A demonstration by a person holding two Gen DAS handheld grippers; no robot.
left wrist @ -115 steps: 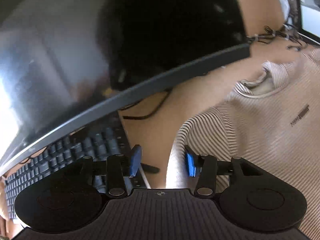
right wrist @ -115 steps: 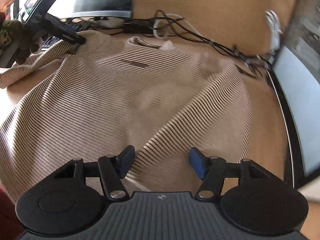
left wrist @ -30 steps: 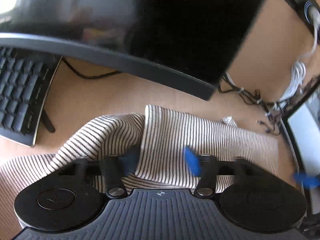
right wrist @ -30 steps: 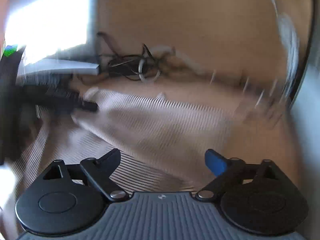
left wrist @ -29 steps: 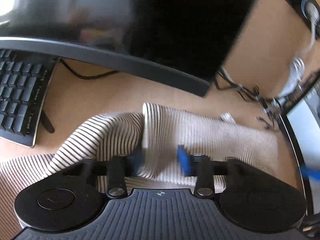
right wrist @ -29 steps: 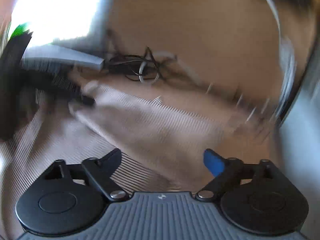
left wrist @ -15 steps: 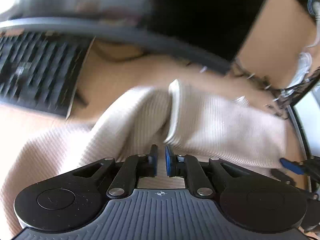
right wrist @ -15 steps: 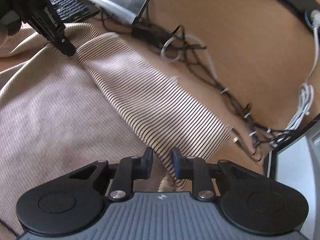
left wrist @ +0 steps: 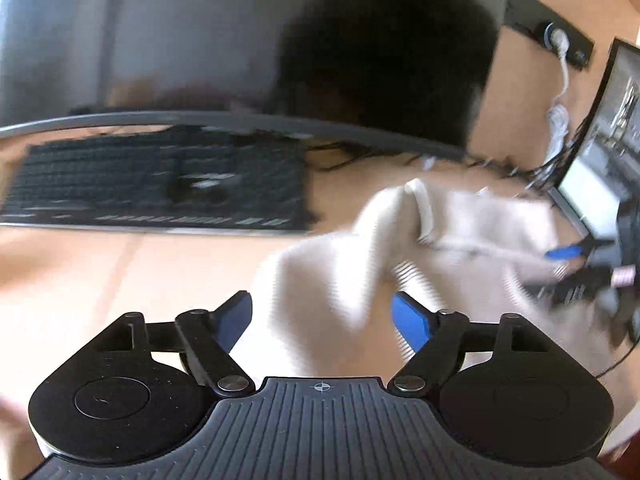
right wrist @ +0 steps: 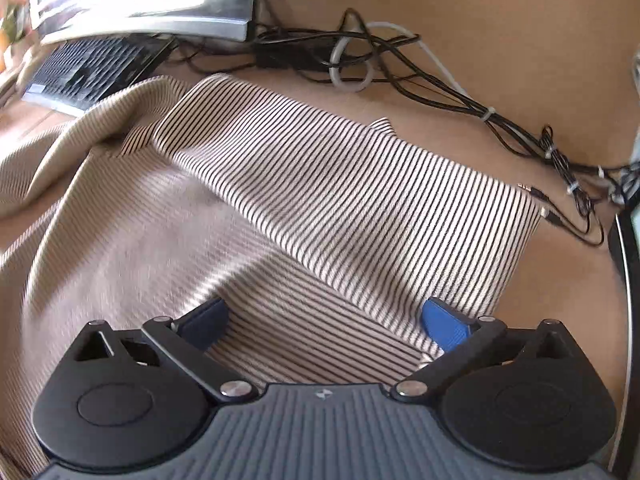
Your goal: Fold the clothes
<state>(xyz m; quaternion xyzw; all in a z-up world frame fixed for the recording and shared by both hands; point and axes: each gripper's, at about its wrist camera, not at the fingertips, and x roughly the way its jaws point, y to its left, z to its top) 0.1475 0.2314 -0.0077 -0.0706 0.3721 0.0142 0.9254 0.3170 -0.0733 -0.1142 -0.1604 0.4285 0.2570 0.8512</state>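
A beige sweater with thin dark stripes lies on the wooden desk, one part folded over the body as a flap. My right gripper hovers just over the flap's near edge, its jaws opening wide with no pad pressing on cloth. In the blurred left wrist view the sweater bunches up in a ridge; my left gripper stands over its left end, jaws opening, cloth lying between the blue pads but not pinched. The right gripper's blue finger shows at the far right of that view.
A black keyboard and a curved monitor stand behind the sweater on the left. A tangle of cables runs along the back of the desk. A second screen stands at the right edge.
Both grippers, shut on sweater cloth half a second ago, have sprung open and let go. The left gripper has swung left, bringing the keyboard into view. The folded flap lies flat.
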